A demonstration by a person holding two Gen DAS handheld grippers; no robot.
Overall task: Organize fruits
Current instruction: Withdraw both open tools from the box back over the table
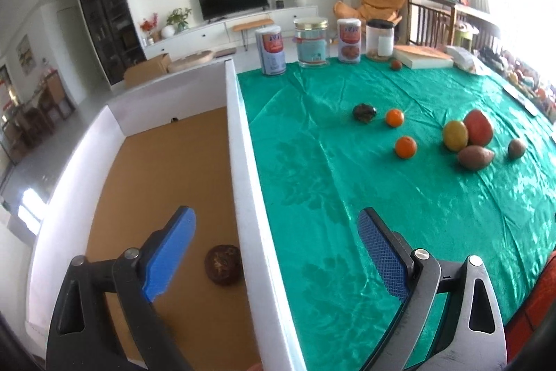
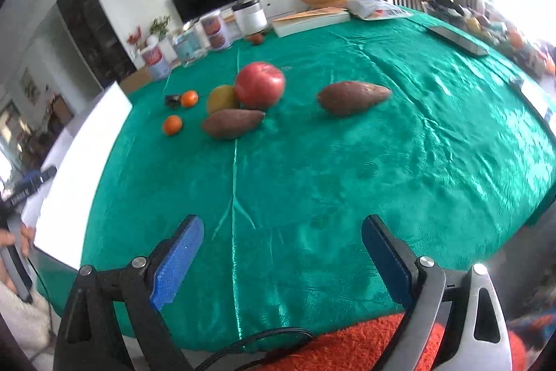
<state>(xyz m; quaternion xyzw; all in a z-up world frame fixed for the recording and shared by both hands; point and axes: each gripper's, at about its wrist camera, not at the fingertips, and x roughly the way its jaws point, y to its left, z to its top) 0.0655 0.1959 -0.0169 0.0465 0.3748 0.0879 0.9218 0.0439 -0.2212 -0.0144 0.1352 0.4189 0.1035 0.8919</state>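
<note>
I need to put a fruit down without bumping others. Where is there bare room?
Most of the box floor is bare beyond the dark fruit. The green cloth near both tools is free. Crowded: around the red apple and sweet potatoes.

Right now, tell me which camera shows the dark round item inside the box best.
The left wrist view. There the dark round item lies in full sight on the brown floor of the white box, close to its wall. The right wrist view shows only the outside of the box wall at the table's edge; the item is hidden.
</note>
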